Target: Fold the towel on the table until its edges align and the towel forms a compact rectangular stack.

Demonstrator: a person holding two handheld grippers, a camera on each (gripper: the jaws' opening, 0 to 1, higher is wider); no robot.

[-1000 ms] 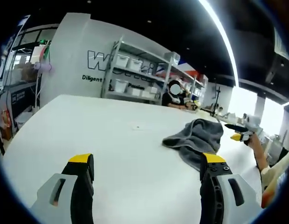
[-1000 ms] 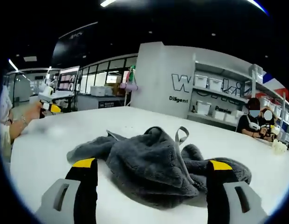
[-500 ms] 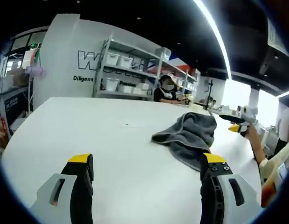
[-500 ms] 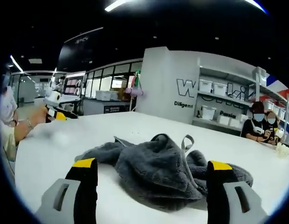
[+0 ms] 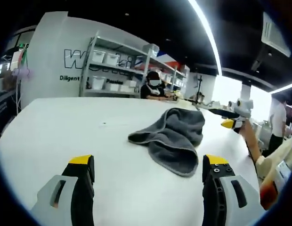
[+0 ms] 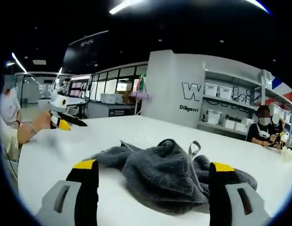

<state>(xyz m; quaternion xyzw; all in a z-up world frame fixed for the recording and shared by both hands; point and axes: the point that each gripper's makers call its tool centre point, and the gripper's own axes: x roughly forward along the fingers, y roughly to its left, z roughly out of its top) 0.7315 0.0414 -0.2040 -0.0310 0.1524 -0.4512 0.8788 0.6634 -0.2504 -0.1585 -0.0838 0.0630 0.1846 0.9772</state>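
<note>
Grey towel [image 6: 169, 172] lies crumpled on white table [image 5: 66, 127], nothing folded yet. My L gripper [image 5: 146, 181] and R gripper [image 6: 153, 186] both jaws apart, holding nothing. Next, I'd say: find two corners, pinch hem not bulk, spread flat before 1st fold.

towel [image 6: 169, 174]: fluffy matt grey cloth | table [image 5: 66, 127]: smooth, matt white | gripper [image 6: 155, 181] jaws: matt black plastic

Large white table top [image 5: 66, 127]. Grey wall panel with dark lettering [image 6: 172, 94]. Grey metal shelving unit holding white storage bins [image 5: 113, 70]. Dark ceiling with long white strip light [image 5: 205, 33]. Glazed partition with dark frames [image 6: 113, 89]. Bright window area [image 5: 228, 92]. Seated people at far side [image 6: 264, 125].
</note>
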